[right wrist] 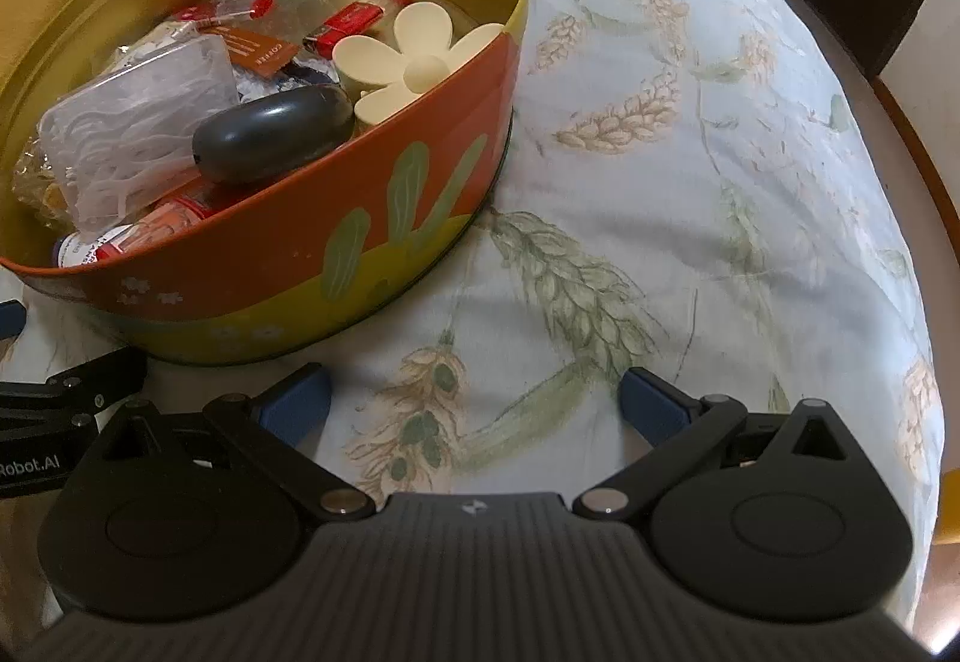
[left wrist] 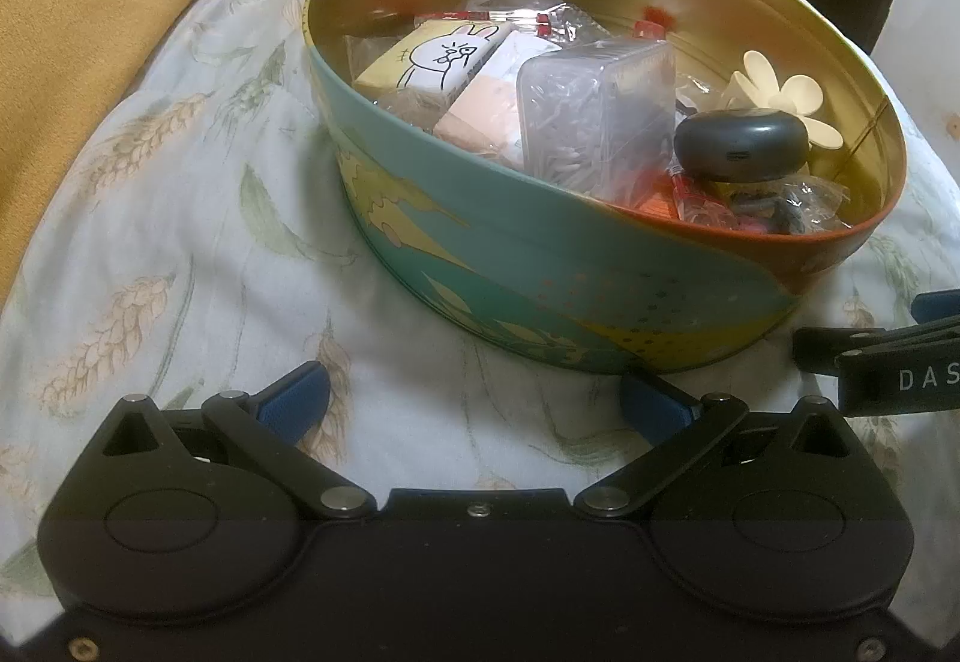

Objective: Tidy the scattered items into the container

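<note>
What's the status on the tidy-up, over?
Both claws open, empty: left, right. Tin full: clip, dark case, floss box. Cloth around it bare, nothing blocking.

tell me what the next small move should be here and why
Probably just draw both grippers back and stop. The left gripper and right gripper are open and empty, the items, such as the flower clip and dark oval case, sit inside the tin, and nothing loose shows on the cloth.
</note>
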### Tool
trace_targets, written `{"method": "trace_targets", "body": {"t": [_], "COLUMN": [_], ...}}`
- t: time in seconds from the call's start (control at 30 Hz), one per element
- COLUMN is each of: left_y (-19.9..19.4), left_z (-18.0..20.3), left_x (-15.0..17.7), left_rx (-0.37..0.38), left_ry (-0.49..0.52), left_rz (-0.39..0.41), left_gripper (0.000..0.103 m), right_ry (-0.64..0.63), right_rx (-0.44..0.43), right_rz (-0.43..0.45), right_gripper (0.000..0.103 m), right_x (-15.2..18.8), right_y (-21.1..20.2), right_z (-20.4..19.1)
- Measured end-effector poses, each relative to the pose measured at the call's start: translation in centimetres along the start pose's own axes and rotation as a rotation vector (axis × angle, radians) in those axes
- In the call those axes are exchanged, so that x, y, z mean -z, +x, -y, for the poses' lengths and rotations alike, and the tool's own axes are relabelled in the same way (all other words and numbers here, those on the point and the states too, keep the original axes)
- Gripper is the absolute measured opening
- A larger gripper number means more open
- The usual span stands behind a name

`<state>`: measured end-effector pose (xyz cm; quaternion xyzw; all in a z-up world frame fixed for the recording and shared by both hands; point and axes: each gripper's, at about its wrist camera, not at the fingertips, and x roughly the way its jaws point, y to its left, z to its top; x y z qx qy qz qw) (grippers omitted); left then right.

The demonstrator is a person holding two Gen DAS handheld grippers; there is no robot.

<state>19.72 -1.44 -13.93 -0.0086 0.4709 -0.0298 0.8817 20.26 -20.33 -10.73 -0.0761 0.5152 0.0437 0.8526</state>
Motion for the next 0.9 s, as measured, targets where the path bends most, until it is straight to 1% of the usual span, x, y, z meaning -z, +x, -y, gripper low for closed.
{"method": "trace_targets", "body": {"t": [0.9], "left_y": [-0.02], "left_z": [0.11], "left_x": [-0.02], "left_rx": [0.001], "left_ry": [0.002], "left_rz": [0.003], "left_gripper": [0.103], "right_ry": [0.0], "right_rx": [0.001], "right_rz": [0.001], "right_gripper": [0.103], "right_x": [-0.14], "right_y": [0.18], "right_z": [0.08]}}
